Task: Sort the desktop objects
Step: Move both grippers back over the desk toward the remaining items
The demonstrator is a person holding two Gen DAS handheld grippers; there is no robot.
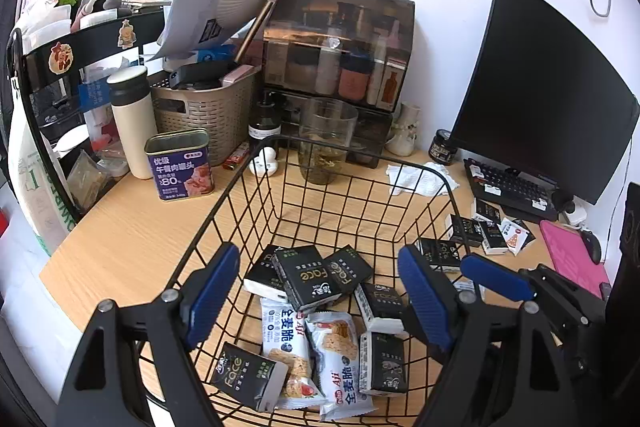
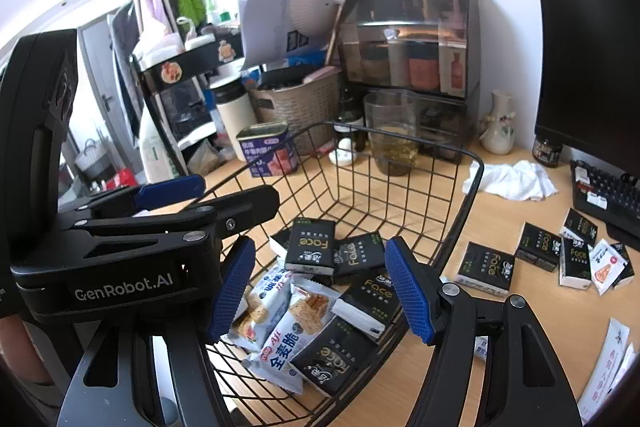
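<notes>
We hold our left gripper (image 1: 320, 301) and right gripper (image 2: 320, 291) over the black wire basket (image 1: 276, 147) on the light wooden desk (image 1: 132, 231), both jaws well apart and empty. Inside lie black tissue packs (image 1: 302, 275) and white-blue snack bags (image 1: 336, 351); our arms hide the basket's near rim. More black packs (image 2: 486, 267) lie beside its right edge. The black monitor (image 1: 536, 87) is cut off.
</notes>
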